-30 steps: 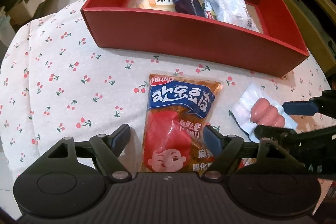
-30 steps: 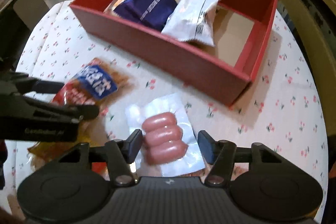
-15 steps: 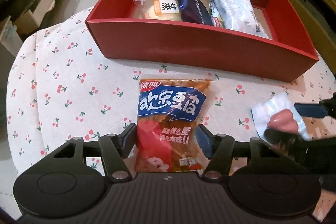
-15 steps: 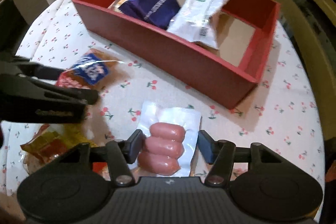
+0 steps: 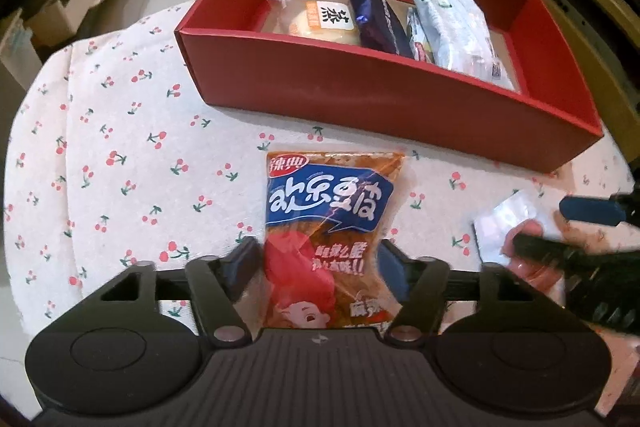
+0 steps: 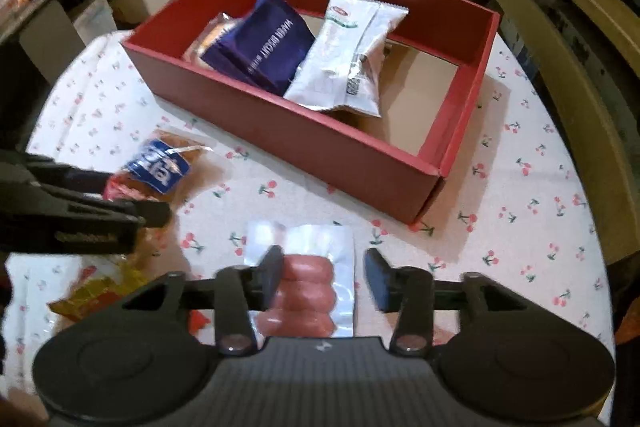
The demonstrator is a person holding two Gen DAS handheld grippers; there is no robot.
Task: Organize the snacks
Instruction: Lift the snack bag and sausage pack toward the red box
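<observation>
An orange snack bag with a blue label lies on the cherry-print cloth. My left gripper straddles its lower half, and its jaws are opening beside the bag's edges. A clear pack of pink sausages lies between the fingers of my right gripper, whose jaws are also opening; the right pad stands clear of the pack. Beyond both stands the red box, which holds a bun pack, a dark blue wafer pack and a white pack. In each wrist view the other gripper shows at the side.
The right end of the red box shows bare cardboard floor. Yellow and red packets lie on the cloth at the lower left of the right wrist view. A wooden bench curves around the table's right side. Shelves and cartons stand on the left.
Both pairs of jaws narrowed onto their packs, then widened again. The sausage pack turned from tilted to straight between the right fingers. Neither hand travelled much.
</observation>
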